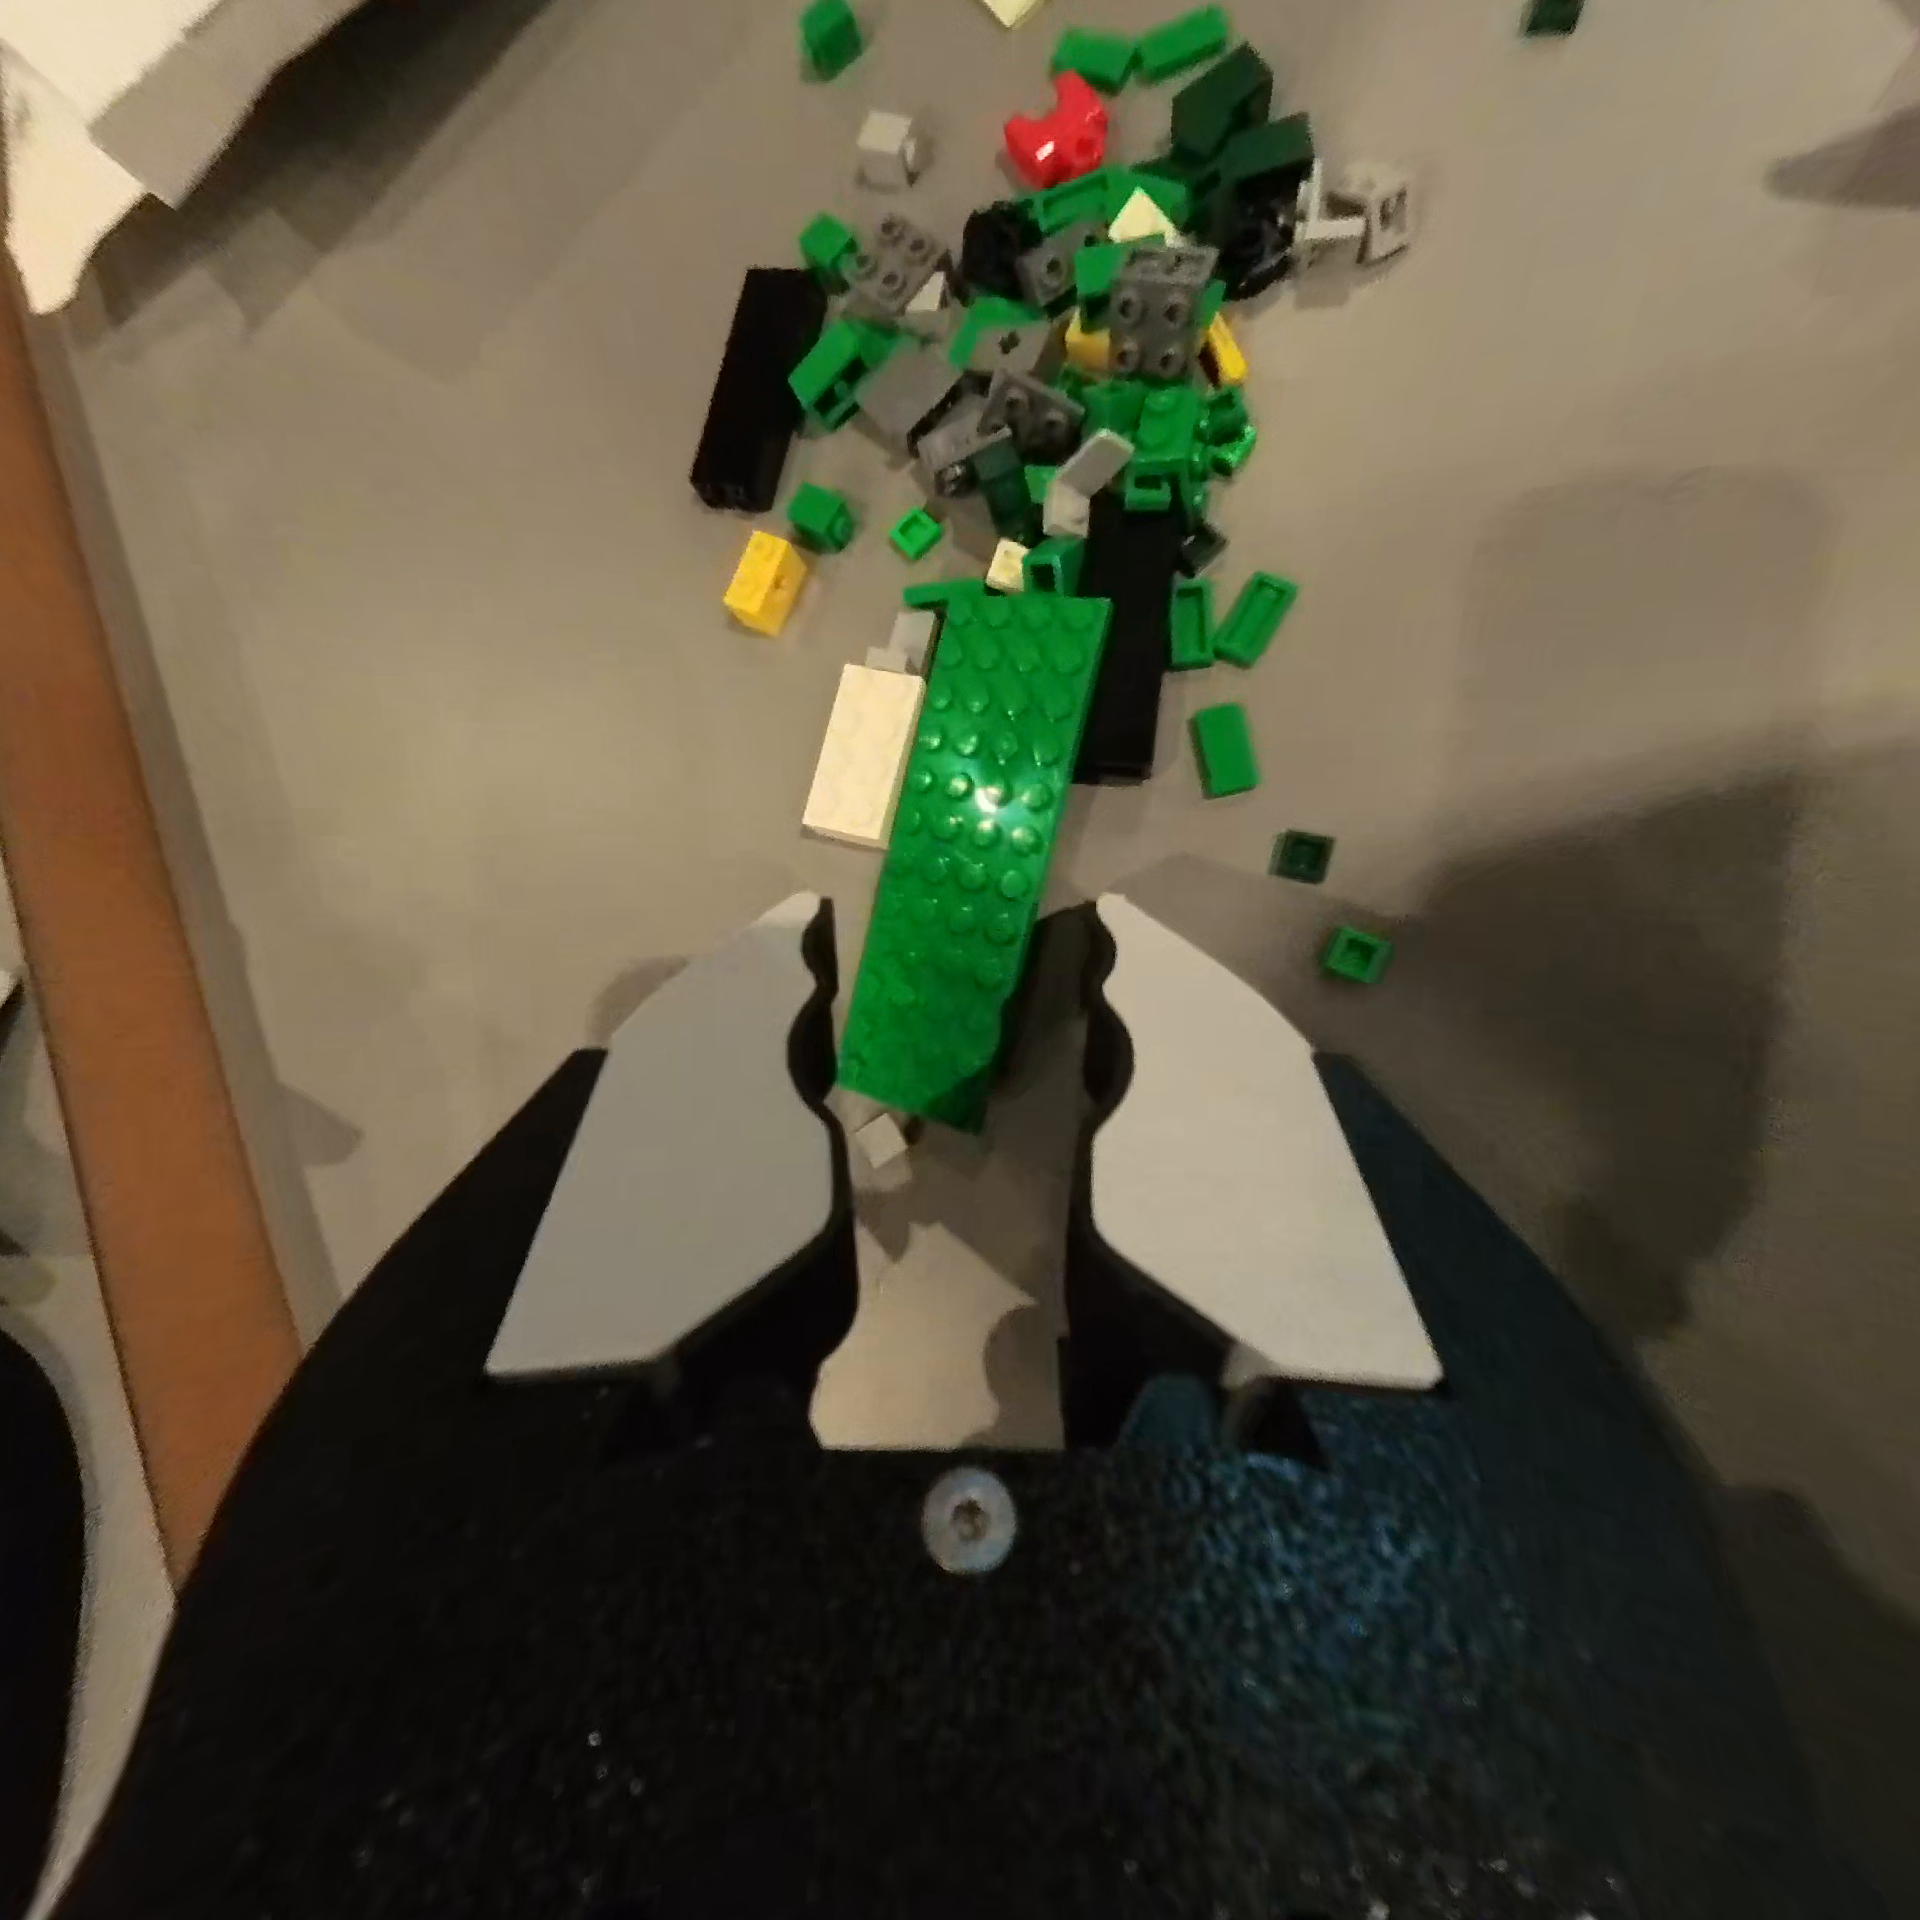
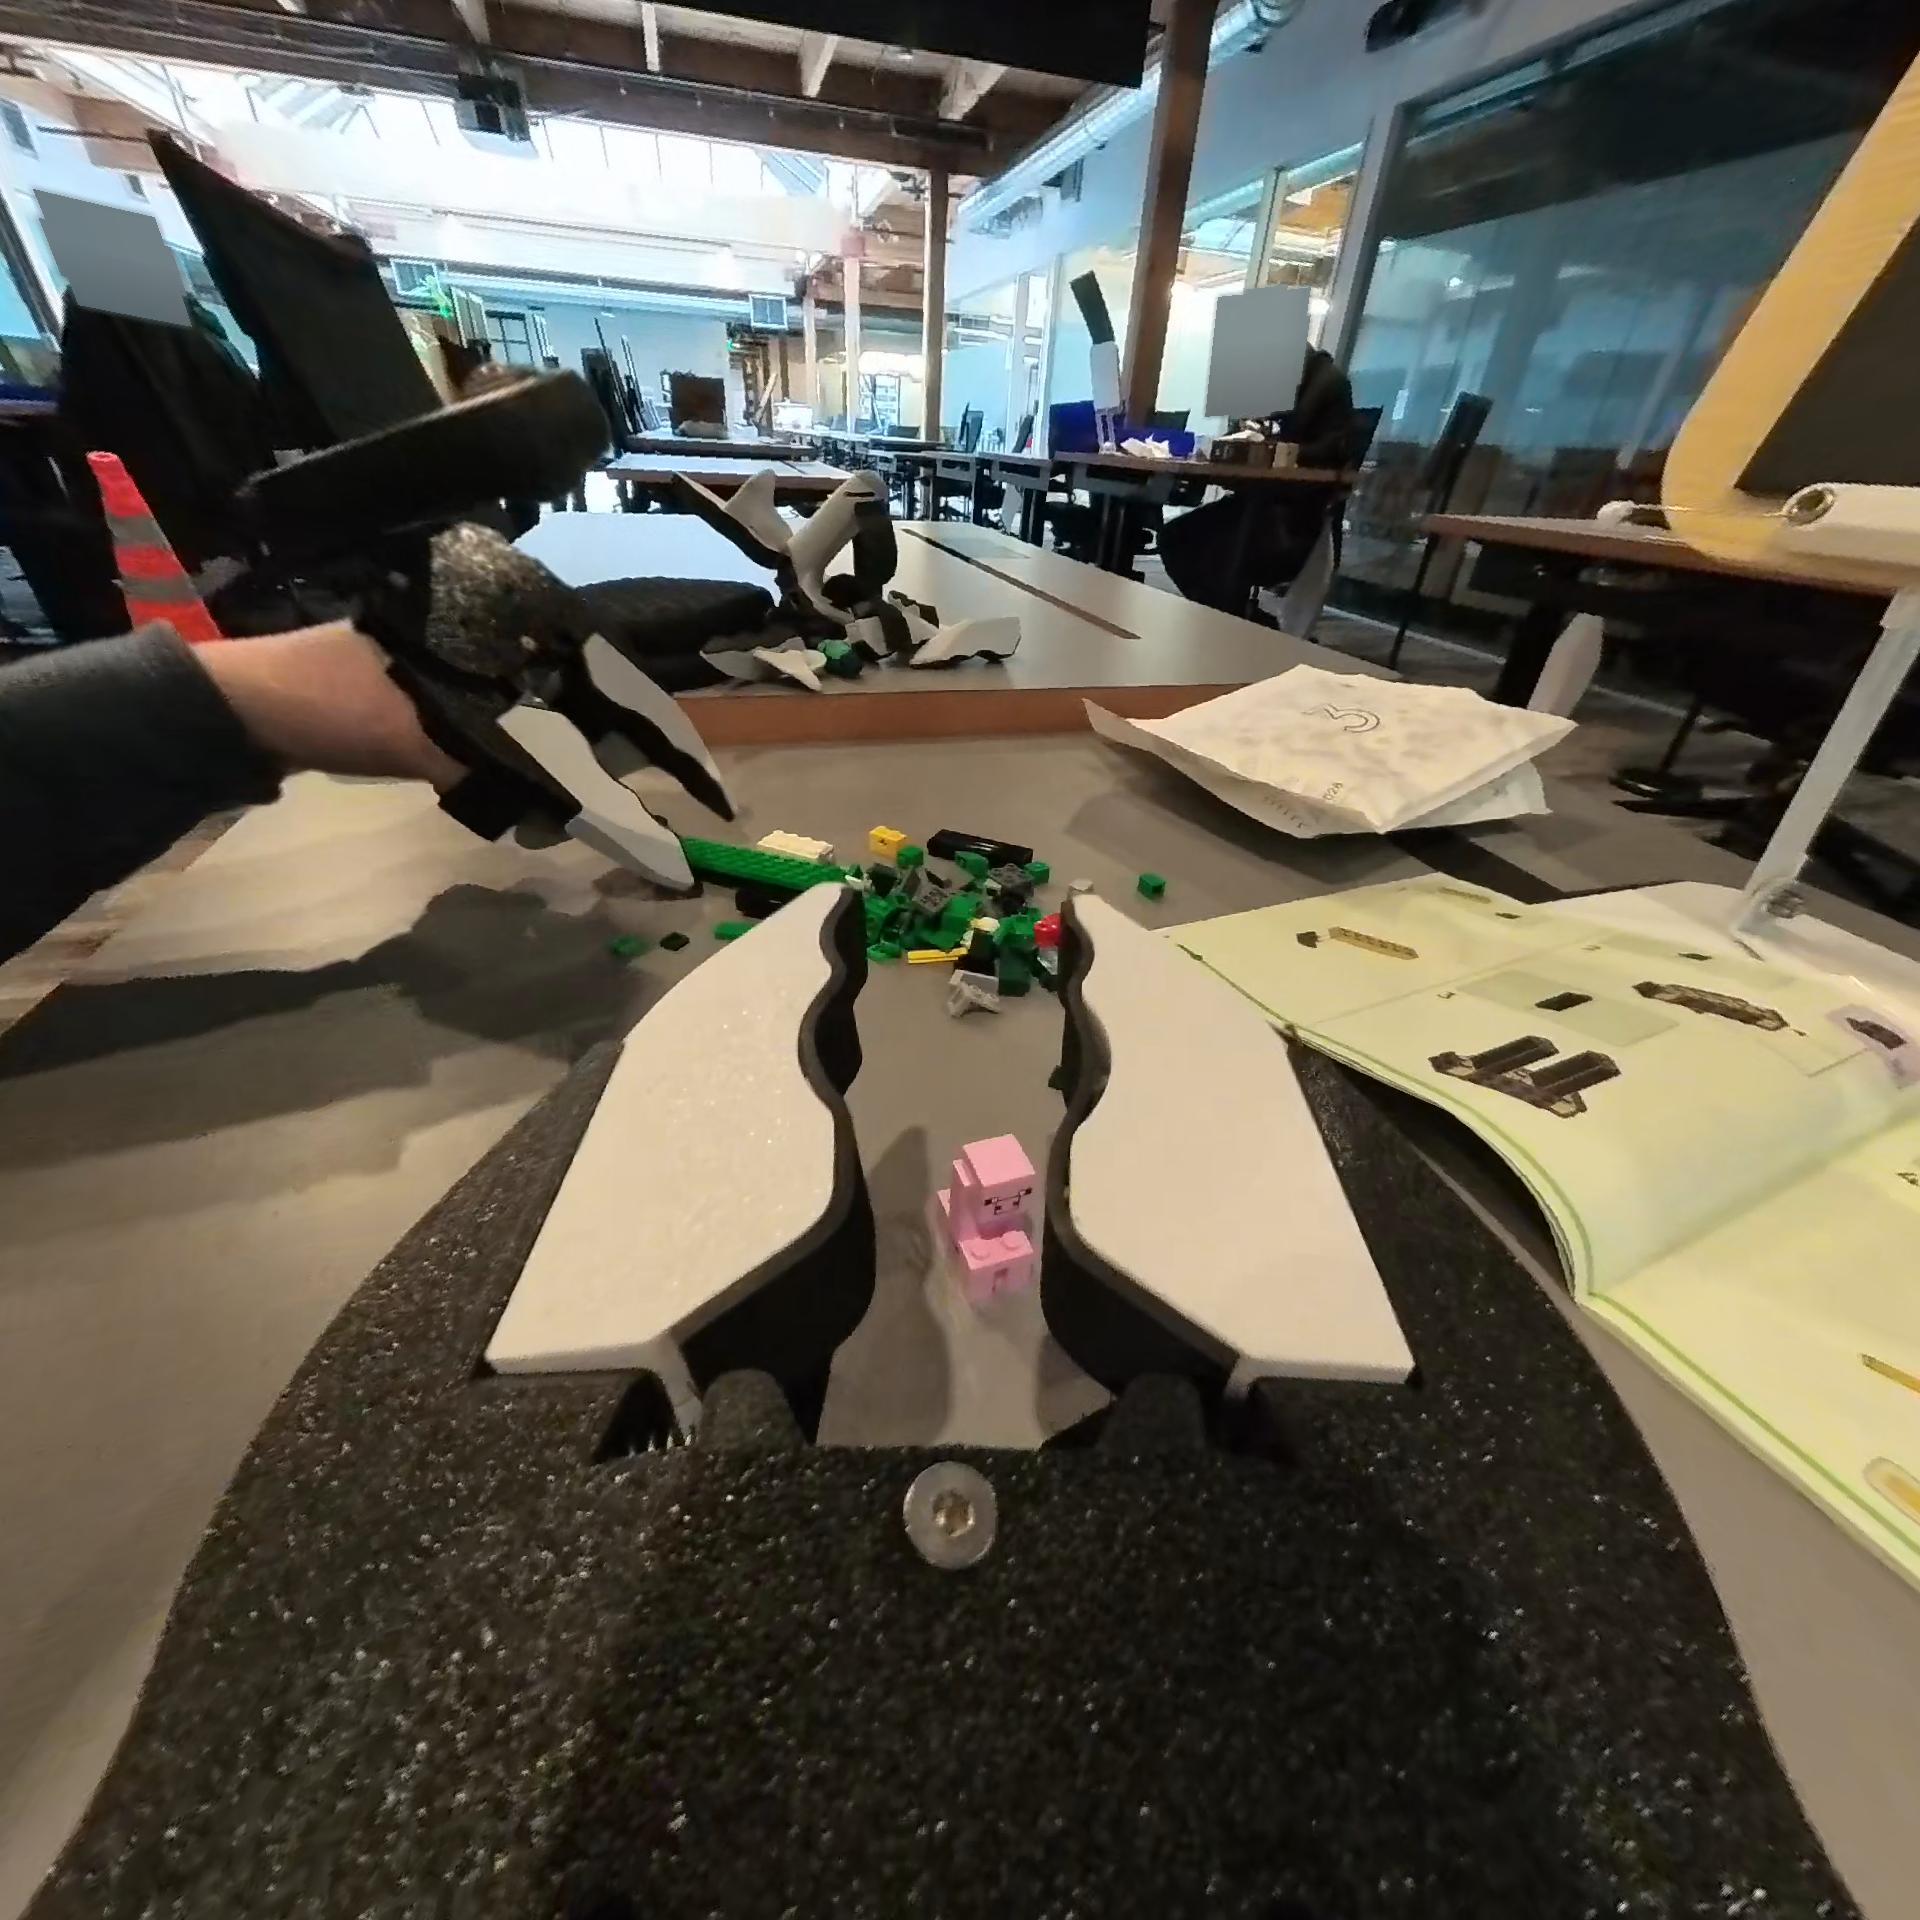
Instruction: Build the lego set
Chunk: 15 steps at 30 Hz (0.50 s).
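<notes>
One long green plate (image 1: 971,862) with studs lies flat on the grey counter (image 1: 416,727), and it is the landmark here. Just beside it on one side lies one white brick (image 1: 862,748), and on the other side one long black brick (image 1: 1127,644); a second long black brick (image 1: 753,390) stands apart, past the white one. Beyond the far end of the plate is the loose pile of small pieces (image 1: 1091,343), mostly green and grey, too many to count exactly. In it I can count one red piece (image 1: 1049,135), and one yellow brick (image 1: 767,582) lies near the plate's far end. The left claw (image 1: 961,935) points steeply down at the plate, its two fingers open to a middle width on both sides of the plate's near end; whether they touch the plate I cannot tell. From the right wrist view, a hand (image 2: 322,696) in a dark sleeve holds this claw tilted down at the plate's end (image 2: 764,862). The right claw (image 2: 961,930) is low over the counter, well apart from the plate, fingers open and empty; one pink pig figure (image 2: 987,1216) stands on the counter between them. One open instruction booklet (image 2: 1558,1091) lies farther from the plate, and paper bags (image 2: 1340,748) lie beyond it.
</notes>
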Motion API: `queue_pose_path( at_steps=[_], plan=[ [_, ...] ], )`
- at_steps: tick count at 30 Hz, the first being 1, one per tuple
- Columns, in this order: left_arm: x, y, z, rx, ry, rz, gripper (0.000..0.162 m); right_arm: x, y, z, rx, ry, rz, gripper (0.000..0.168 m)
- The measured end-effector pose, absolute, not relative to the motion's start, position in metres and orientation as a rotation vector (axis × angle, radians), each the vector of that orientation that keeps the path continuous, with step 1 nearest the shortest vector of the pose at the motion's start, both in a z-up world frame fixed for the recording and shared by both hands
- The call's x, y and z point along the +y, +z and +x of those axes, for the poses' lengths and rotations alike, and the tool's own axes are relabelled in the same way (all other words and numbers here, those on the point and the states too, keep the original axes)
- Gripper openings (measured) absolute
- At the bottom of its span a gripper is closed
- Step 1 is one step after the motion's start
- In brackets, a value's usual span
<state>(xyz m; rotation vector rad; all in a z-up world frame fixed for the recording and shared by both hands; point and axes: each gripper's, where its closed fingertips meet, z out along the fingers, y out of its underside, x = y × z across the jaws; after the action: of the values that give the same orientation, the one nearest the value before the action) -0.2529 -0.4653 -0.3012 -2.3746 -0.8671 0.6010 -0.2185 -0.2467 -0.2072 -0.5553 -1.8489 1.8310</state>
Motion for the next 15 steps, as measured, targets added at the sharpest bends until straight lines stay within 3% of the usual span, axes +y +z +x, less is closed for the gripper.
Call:
queue_pose_path(
  at_steps=[15],
  plan=[
    [-0.4654, -0.3057, -0.2592, -0.899, 0.471, -2.418, 0.021, -0.2534, -0.2124, -0.2166, -1.897, 1.82, -0.527, 0.034]
  ],
)
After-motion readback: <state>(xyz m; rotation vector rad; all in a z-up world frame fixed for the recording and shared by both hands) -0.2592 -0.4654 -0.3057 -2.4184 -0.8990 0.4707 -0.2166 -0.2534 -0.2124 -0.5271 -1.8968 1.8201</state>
